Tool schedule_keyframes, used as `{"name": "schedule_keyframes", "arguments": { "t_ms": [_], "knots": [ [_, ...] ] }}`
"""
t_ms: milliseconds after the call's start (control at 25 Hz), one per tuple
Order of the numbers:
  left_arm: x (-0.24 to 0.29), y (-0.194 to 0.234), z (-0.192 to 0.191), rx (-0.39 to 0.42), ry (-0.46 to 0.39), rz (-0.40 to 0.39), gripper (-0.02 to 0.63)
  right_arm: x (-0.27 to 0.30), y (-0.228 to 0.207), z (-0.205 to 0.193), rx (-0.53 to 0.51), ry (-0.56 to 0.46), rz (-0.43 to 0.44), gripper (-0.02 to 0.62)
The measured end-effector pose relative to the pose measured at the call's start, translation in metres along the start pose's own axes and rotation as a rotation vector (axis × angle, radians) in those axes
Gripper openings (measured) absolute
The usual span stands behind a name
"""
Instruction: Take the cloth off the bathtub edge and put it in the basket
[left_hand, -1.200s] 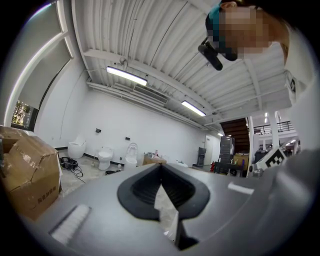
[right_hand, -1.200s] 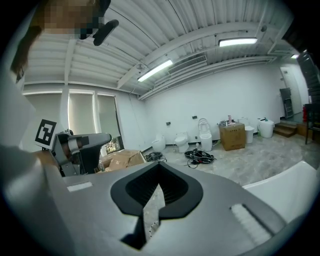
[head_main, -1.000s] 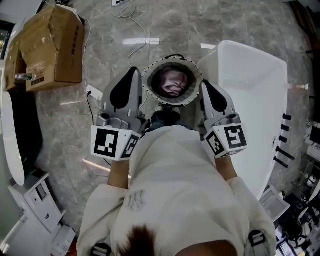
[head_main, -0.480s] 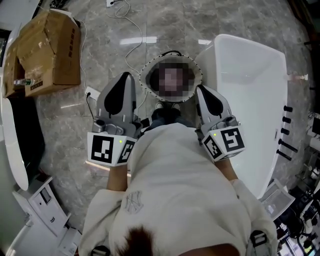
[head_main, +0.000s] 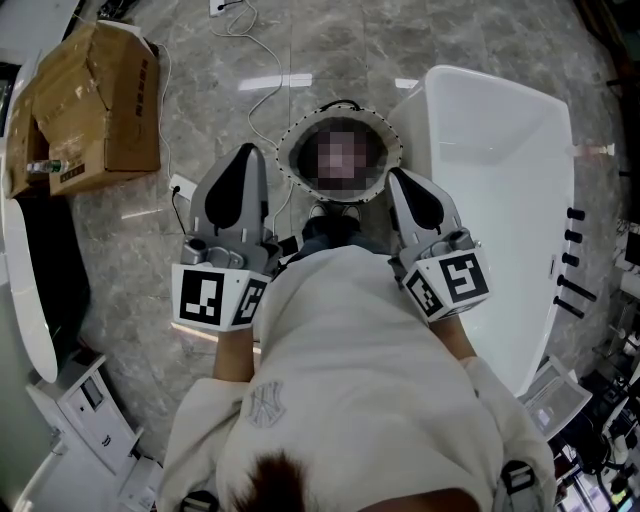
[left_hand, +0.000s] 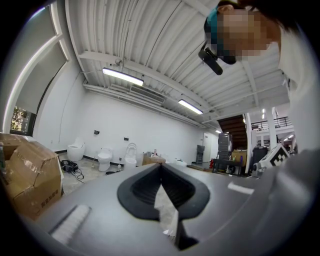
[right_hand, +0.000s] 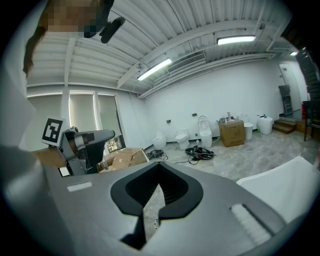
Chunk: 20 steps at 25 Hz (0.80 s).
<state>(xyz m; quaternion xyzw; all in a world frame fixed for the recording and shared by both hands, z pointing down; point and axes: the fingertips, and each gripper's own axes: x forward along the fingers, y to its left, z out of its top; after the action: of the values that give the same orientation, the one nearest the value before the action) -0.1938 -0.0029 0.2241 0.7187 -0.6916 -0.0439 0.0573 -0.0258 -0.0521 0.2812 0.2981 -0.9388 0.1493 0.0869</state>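
Observation:
A round basket with a white rim (head_main: 288, 150) stands on the floor ahead of me; a mosaic patch covers its inside. The white bathtub (head_main: 500, 180) lies to its right, and no cloth shows on its edge. My left gripper (head_main: 245, 152) is just left of the basket and my right gripper (head_main: 393, 175) just right of it, beside the tub's corner. Both point forward with their jaws closed tip to tip and nothing between them. The same shows in the left gripper view (left_hand: 161, 167) and the right gripper view (right_hand: 160, 167).
A torn cardboard box (head_main: 95, 100) sits at the far left, with a white cable (head_main: 265, 60) and a power strip (head_main: 185, 185) on the marble floor. A white fixture (head_main: 25, 290) lies at the left edge. Several toilets (left_hand: 105, 157) line the far wall.
The right gripper has edged slightly left toward the basket. The left gripper has hardly moved. Both jaws stay shut.

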Motion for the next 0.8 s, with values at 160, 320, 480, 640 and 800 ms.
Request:
{"name": "schedule_keyframes", "arguments": {
  "t_ms": [160, 320, 480, 640, 800],
  "knots": [
    [0.001, 0.0, 0.001, 0.003, 0.0, 0.006, 0.012, -0.001, -0.004, 0.001, 0.003, -0.002, 0.001, -0.003],
    [0.001, -0.002, -0.001, 0.007, 0.007, 0.012, 0.012, -0.003, -0.009, 0.0, 0.016, -0.006, -0.006, -0.003],
    [0.003, -0.006, -0.003, 0.013, 0.011, 0.007, 0.014, -0.007, -0.015, -0.001, 0.038, -0.014, -0.013, -0.003],
    [0.006, -0.013, -0.004, 0.015, 0.012, -0.008, 0.012, -0.013, -0.018, -0.002, 0.026, -0.015, -0.024, -0.003],
    [0.007, -0.016, -0.004, 0.019, 0.014, -0.016, 0.012, -0.016, -0.022, -0.003, 0.027, -0.016, -0.033, -0.003]
  ]
}}
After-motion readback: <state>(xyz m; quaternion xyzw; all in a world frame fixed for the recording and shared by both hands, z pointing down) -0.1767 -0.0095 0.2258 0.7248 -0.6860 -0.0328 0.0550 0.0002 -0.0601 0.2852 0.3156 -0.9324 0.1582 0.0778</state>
